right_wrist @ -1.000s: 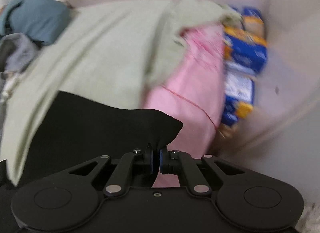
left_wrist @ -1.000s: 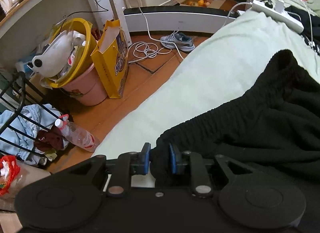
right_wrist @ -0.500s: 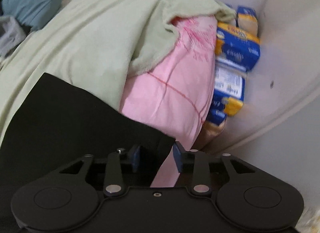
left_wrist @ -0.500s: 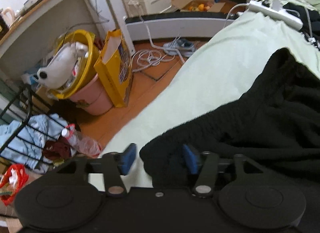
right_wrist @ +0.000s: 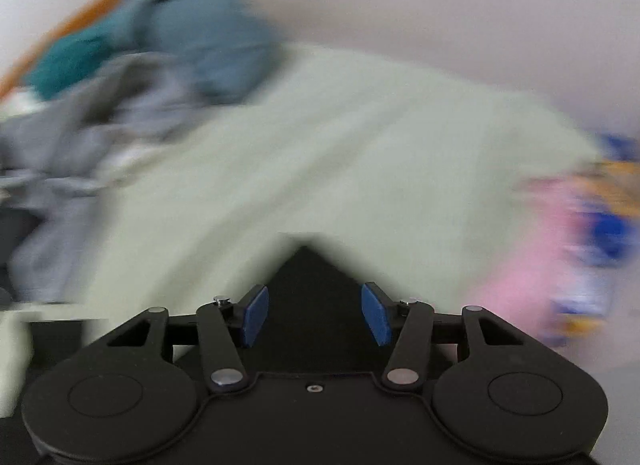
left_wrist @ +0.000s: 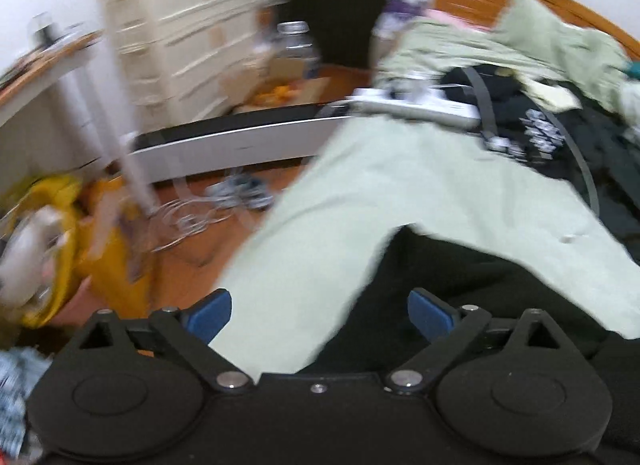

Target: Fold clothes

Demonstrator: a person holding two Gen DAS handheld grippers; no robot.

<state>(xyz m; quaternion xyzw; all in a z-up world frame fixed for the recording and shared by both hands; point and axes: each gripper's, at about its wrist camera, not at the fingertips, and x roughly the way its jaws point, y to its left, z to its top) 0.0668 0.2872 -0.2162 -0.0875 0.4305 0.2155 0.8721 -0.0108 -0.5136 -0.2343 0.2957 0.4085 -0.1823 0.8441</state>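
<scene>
A black garment [left_wrist: 460, 281] lies on the pale green bedspread [left_wrist: 400, 193]. In the left wrist view my left gripper [left_wrist: 319, 311] hangs above the garment's edge with its jaws opening wide; the blue pads touch nothing. A corner of the same black garment [right_wrist: 312, 289] shows in the blurred right wrist view, lying below and between the fingers of my right gripper [right_wrist: 315, 317]. Its jaws are opening too, and its blue pads stand clear of the cloth.
A white power strip [left_wrist: 416, 99] and dark clothes [left_wrist: 560, 133] lie further up the bed. Left of the bed are a yellow bag [left_wrist: 116, 249], cables and shoes [left_wrist: 240, 189] on the floor. Blue and grey clothes [right_wrist: 140, 77] and a pink pillow [right_wrist: 532, 265] flank the bedspread.
Both grippers were shut on the black garment's edge, then opened and let it go. Both have lifted and swung away, so more of the bed and room shows.
</scene>
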